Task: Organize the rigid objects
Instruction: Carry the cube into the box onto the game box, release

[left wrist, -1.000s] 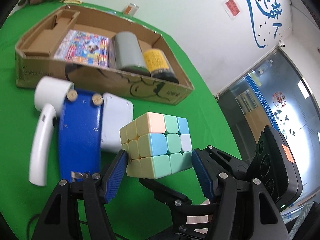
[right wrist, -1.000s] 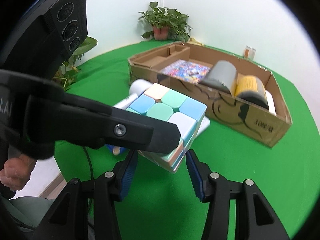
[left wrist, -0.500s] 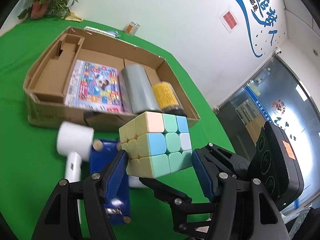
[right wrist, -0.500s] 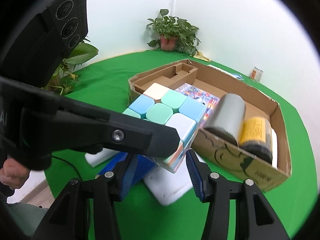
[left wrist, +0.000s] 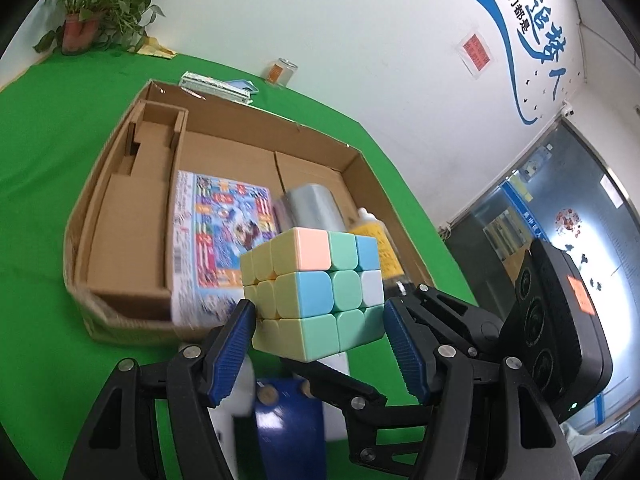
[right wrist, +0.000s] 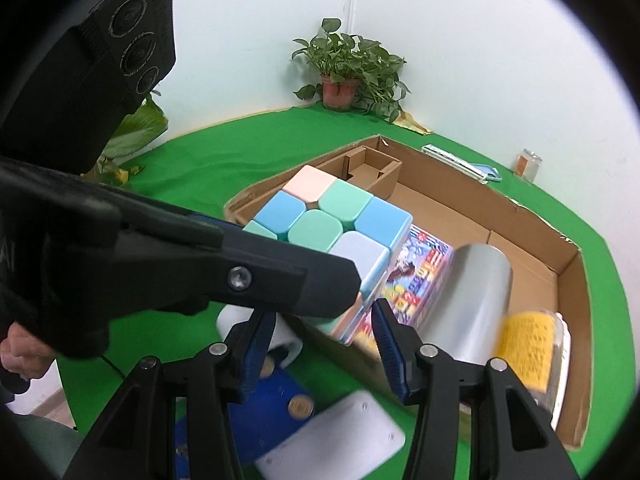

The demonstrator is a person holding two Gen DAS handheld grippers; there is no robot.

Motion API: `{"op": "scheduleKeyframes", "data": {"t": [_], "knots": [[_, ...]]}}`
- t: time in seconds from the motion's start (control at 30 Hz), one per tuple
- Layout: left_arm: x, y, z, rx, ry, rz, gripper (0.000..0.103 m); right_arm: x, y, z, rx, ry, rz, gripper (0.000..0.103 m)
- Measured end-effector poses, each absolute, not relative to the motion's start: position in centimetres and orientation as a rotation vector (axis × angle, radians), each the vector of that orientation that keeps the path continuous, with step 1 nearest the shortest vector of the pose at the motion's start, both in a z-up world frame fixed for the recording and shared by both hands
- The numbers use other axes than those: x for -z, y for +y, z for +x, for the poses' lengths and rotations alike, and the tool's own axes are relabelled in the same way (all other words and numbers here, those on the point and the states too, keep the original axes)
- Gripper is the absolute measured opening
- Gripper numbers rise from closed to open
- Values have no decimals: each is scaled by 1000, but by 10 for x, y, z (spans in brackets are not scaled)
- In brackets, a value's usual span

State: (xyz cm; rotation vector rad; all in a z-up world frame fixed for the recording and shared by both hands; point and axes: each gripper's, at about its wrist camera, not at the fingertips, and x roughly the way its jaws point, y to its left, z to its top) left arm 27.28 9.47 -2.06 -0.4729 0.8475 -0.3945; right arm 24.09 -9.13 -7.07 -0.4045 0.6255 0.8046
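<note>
Pastel cube [left wrist: 316,292] sits in mid-air at the centre of the left wrist view, raised above the near edge of the cardboard box [left wrist: 120,200], which fills the middle and upper left of that picture on the green counter [left wrist: 36,128].

Part of the job looks done. Inside the box lie a colourful printed packet [left wrist: 218,236], a grey cylinder [left wrist: 310,208] and a yellow-labelled bottle [right wrist: 528,348], side by side. Left outside, at the bottom of both views, are a white handled device [right wrist: 276,336], a blue flat object [right wrist: 276,428] and a white flat pad [right wrist: 340,440]. So I judge the work roughly half through, with the cube the piece now in hand.

As for the left tongs [left wrist: 320,344], their blue pads press the cube's two opposite lower sides, clenched on it. In the right wrist view the cube [right wrist: 336,236] shows at centre, with one black finger of the left tongs crossing from the left edge against its near face. The right tongs [right wrist: 324,344] sit just under the cube, at lower centre. Their pads straddle its lower corner, but whether they truly press it I cannot tell, since the left finger hides one side.
</note>
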Motion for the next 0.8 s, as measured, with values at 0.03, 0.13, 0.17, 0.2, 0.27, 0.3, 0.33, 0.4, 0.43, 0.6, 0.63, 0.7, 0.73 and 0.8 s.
{"op": "scheduleKeyframes", "data": {"t": [0.03, 0.13, 0.17, 0.2, 0.27, 0.3, 0.33, 0.4, 0.43, 0.6, 0.63, 0.7, 0.73, 0.8], "knots": [[20, 97, 279, 389, 850, -468, 63, 71, -90, 244, -808, 630, -403, 49], [20, 100, 294, 376, 859, -449, 63, 74, -81, 259, -813, 644, -410, 49], [22, 103, 301, 365, 867, -447, 63, 75, -78, 264, -818, 656, -406, 49], [23, 105, 306, 356, 872, -443, 63, 79, -76, 270, -830, 680, -394, 49], [27, 107, 314, 347, 881, -435, 63, 84, -69, 284, -846, 725, -369, 49], [30, 108, 318, 345, 891, -434, 63, 89, -66, 289, -847, 748, -359, 49], [33, 110, 323, 335, 905, -427, 60, 92, -63, 292, -849, 764, -353, 49], [40, 113, 330, 323, 925, -415, 59, 100, -59, 298, -854, 797, -346, 48], [44, 115, 332, 320, 931, -419, 59, 102, -58, 301, -860, 806, -332, 49], [62, 118, 334, 316, 963, -419, 57, 102, -61, 305, -884, 827, -295, 49], [64, 118, 332, 316, 963, -420, 57, 101, -61, 306, -887, 826, -297, 49], [66, 118, 329, 317, 961, -423, 57, 102, -61, 305, -894, 833, -297, 49], [67, 118, 328, 318, 961, -426, 57, 102, -61, 305, -896, 835, -294, 49], [65, 116, 322, 313, 959, -419, 57, 101, -61, 303, -900, 848, -284, 49]]}}
